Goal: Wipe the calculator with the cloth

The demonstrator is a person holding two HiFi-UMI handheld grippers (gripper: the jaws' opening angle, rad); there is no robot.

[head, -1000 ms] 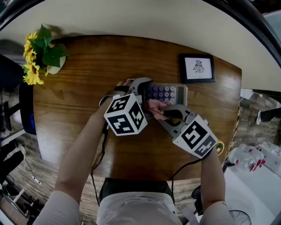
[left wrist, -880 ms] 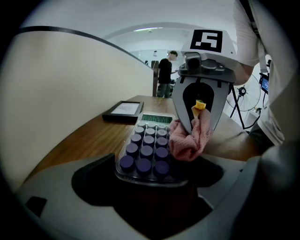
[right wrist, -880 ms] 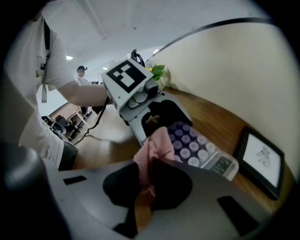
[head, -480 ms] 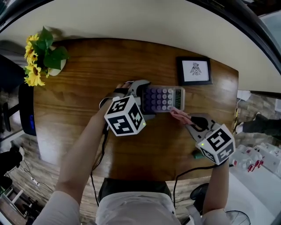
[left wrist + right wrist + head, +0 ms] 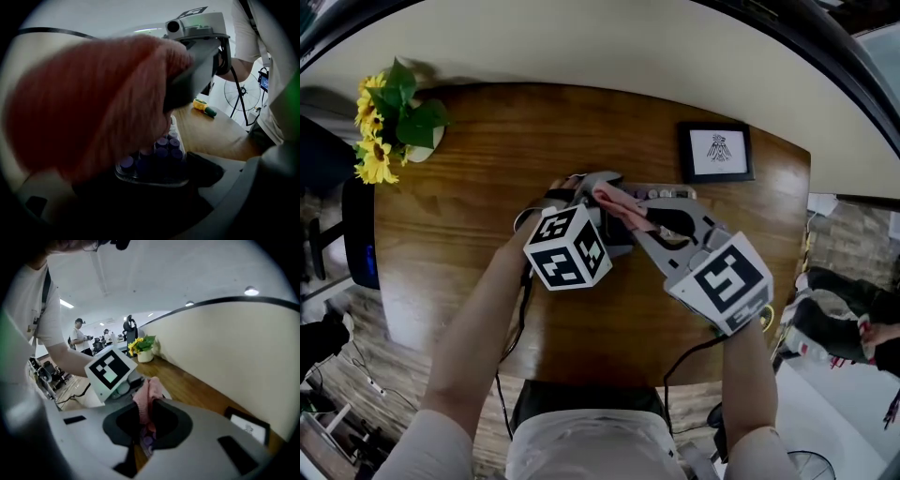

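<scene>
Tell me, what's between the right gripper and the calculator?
The pink cloth. The right gripper pinches it, and it lies on top of the calculator; the left gripper view shows this.

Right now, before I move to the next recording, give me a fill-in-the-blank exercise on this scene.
The right hand-held gripper is shut on a pink ____.
The left hand-held gripper grips the calculator, whose keys are ____.
In the head view, the sunflowers stand at the far ____ corner of the wooden table.
Missing words: cloth; purple; left.
</scene>
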